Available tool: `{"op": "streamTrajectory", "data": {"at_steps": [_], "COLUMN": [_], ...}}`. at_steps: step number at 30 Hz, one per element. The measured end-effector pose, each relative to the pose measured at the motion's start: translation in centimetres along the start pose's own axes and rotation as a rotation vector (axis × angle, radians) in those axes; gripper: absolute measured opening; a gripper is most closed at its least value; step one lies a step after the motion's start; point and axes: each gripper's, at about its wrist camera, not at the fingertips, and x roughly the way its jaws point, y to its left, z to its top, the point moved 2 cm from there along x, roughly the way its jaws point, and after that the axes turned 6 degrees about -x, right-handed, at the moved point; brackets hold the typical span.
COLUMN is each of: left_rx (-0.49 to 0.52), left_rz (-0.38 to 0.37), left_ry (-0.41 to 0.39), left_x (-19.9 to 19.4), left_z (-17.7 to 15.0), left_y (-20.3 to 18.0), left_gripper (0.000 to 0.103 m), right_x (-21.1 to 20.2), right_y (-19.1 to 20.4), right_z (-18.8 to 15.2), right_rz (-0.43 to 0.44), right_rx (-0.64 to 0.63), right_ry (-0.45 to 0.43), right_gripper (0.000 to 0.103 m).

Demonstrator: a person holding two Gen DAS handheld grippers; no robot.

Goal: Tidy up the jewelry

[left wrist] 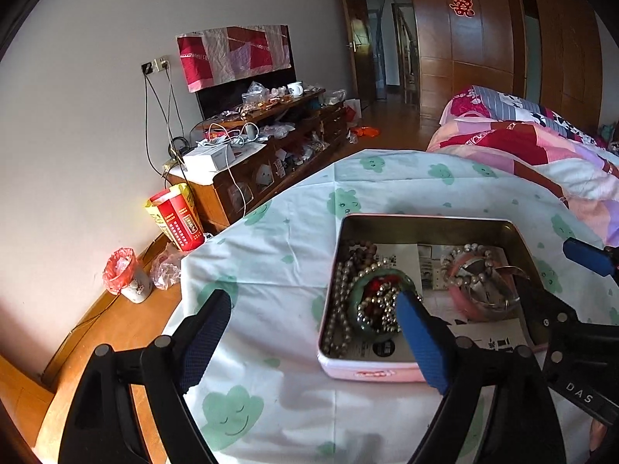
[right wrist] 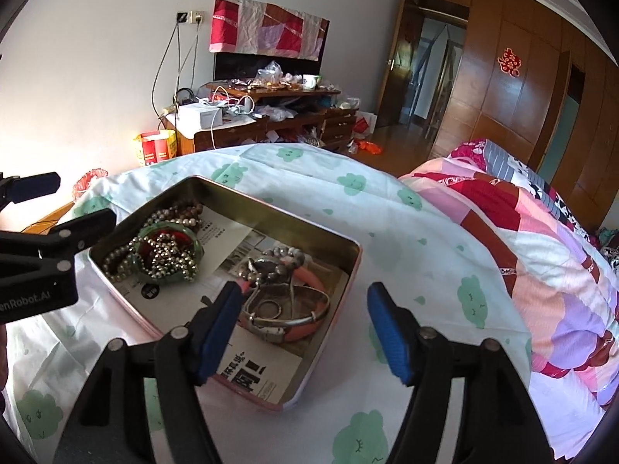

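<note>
With both grippers hanging over the tin (left wrist: 421,221), I read this as a pause between placements: my left gripper (left wrist: 313,305) has its jaws spread as wide as they go with nothing between them, one finger over the sheet, the other over the tin's left side. My right gripper (right wrist: 303,311) has its jaws well open too, empty, one finger above the bangles, the other outside the tin's near wall. Jewelry sits sorted in two heaps inside the tin, probably so types stay apart: a green bangle (right wrist: 170,249) with silver bead strands (right wrist: 170,257) and darker beads piled in and around it on the left, and a pink bangle (right wrist: 305,324) with a metal bangle (right wrist: 286,319) and a bead bracelet (left wrist: 464,270) on the right. Printed paper (right wrist: 255,375) lines the tin floor. No bench here; the tin rests on a bed, on a pale sheet with green cloud faces (right wrist: 387,208), patchwork quilt (right wrist: 541,239) beside it. Room: cluttered wooden cabinet (left wrist: 271,154) on a white wall, dark screen half covered by cloth (left wrist: 232,54), wooden wardrobe (right wrist: 514,89), open doorway, bin (left wrist: 127,276) on wooden floor.
</note>
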Motion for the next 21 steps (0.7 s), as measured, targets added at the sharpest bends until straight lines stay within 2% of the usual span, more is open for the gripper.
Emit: {"op": "streamTrajectory", "data": {"at_steps": [21], "left_rx": [-0.015], "left_rz": [-0.003], "left_ry": [0.011], "left_x": [-0.49], "left_z": [-0.67], "left_y": [0.23], "left_gripper": [0.087], "right_x": [-0.96], "right_y": [0.23], "right_z": [-0.55], "right_rz": [0.007], "right_rx": [0.005], "right_ry": [-0.013], "right_gripper": [0.072]}}
